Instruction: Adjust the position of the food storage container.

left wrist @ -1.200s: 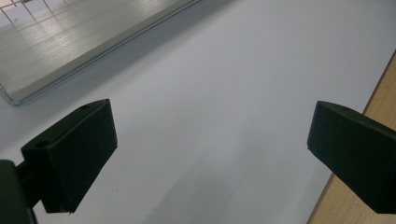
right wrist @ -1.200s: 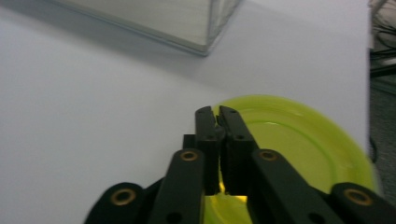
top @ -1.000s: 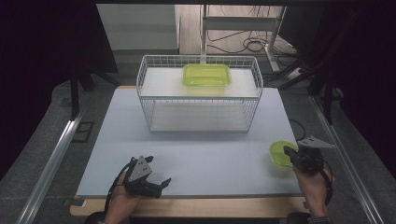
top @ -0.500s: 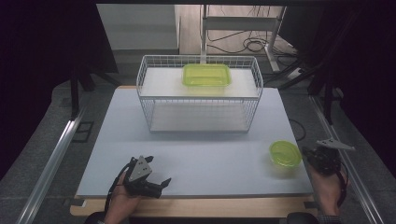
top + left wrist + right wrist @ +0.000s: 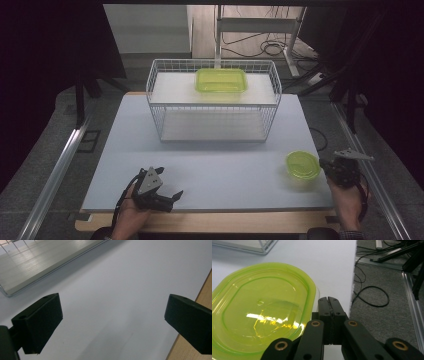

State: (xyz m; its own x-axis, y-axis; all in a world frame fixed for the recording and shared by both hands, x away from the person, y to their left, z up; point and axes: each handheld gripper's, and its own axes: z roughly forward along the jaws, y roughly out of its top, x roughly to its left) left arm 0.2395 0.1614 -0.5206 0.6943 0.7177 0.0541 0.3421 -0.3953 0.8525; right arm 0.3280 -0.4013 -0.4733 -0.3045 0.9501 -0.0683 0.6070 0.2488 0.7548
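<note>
We are holding the right gripper (image 5: pixel 329 305) with its jaws pressed together on nothing, just beside the green container (image 5: pixel 262 307) at nine o'clock of it near the mat's right edge, while the left gripper (image 5: pixel 161 194) is resting wide open and empty; any sideways nudge could be skidding that light container. Farther off at twelve o'clock, the wire basket (image 5: pixel 215 107) is carrying a second green box (image 5: pixel 221 80), and we are risking a clipped rim if we lift carelessly.

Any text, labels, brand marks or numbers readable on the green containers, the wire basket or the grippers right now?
None: no writing can be read.
Round green container by the right gripper: plain lid, glare, no print.
Rectangular green container on the wire basket: no label visible, too far for fine print.
Left gripper: plain black fingers.
</note>
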